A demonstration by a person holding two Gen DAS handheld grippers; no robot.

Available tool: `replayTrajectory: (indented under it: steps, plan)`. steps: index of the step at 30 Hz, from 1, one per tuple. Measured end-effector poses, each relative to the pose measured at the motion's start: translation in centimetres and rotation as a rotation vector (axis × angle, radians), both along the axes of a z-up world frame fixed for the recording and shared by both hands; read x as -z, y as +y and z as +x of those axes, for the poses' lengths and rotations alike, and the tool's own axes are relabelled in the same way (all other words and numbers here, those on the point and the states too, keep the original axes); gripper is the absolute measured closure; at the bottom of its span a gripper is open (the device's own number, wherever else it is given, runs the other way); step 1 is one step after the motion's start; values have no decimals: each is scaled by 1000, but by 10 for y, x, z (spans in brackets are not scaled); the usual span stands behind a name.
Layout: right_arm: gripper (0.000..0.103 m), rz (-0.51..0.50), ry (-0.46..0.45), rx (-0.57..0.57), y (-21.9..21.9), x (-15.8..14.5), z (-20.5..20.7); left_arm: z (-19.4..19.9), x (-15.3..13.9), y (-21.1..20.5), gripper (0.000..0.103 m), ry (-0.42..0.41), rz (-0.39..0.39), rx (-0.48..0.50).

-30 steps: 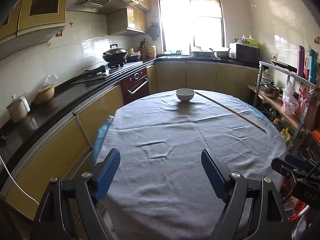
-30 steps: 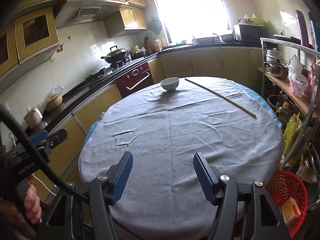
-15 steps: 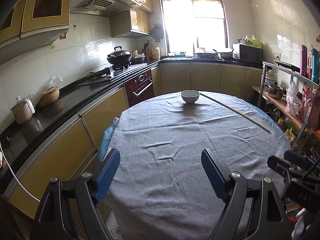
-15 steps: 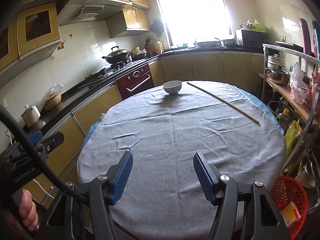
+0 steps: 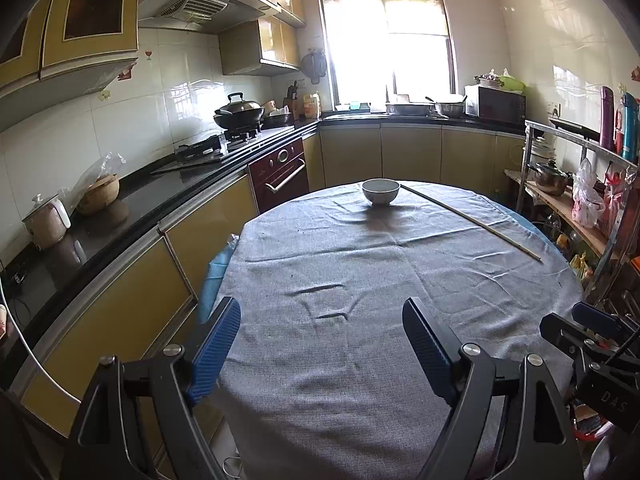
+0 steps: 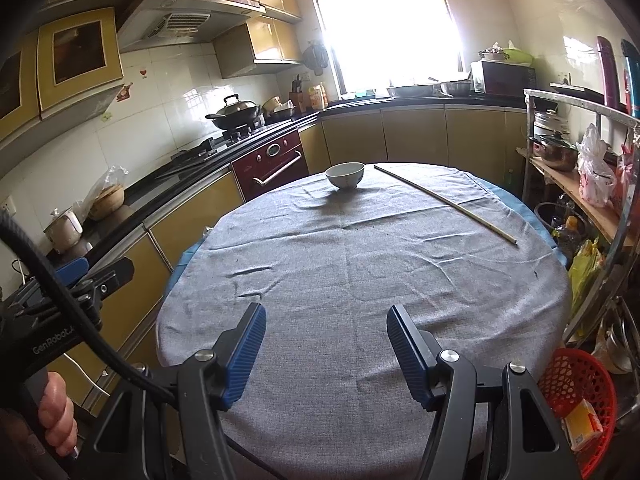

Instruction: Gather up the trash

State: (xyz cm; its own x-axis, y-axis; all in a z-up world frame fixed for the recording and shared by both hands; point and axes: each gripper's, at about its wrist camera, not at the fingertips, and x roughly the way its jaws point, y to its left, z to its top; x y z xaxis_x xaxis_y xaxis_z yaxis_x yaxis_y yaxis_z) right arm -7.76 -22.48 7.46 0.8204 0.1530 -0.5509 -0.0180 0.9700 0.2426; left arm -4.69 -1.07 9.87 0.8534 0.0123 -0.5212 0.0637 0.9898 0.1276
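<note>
One red basket [image 6: 576, 396], lower right of the right view, holds a yellow carton, likely the trash bin. Nothing trash-like on the grey cloth [image 6: 360, 264]; bowl [image 6: 345, 174] and stick [image 6: 444, 203] far side. Left gripper [image 5: 322, 344] wide, right gripper [image 6: 326, 350] narrower, both empty, staged.

A round red plastic mesh basket [image 6: 576, 396] sits low beside the near right edge of the grey-clothed table, below the tabletop, open side up, holding a small yellow and orange carton [image 6: 583, 424] lying tilted against its inner wall.
</note>
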Motion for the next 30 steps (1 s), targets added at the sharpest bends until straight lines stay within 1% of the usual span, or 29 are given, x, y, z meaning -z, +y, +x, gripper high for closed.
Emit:
replayTrajectory:
  steps: [30]
  plan:
    - [36, 13, -5, 9, -3, 0, -3, 0, 3, 0, 19, 11, 5, 14]
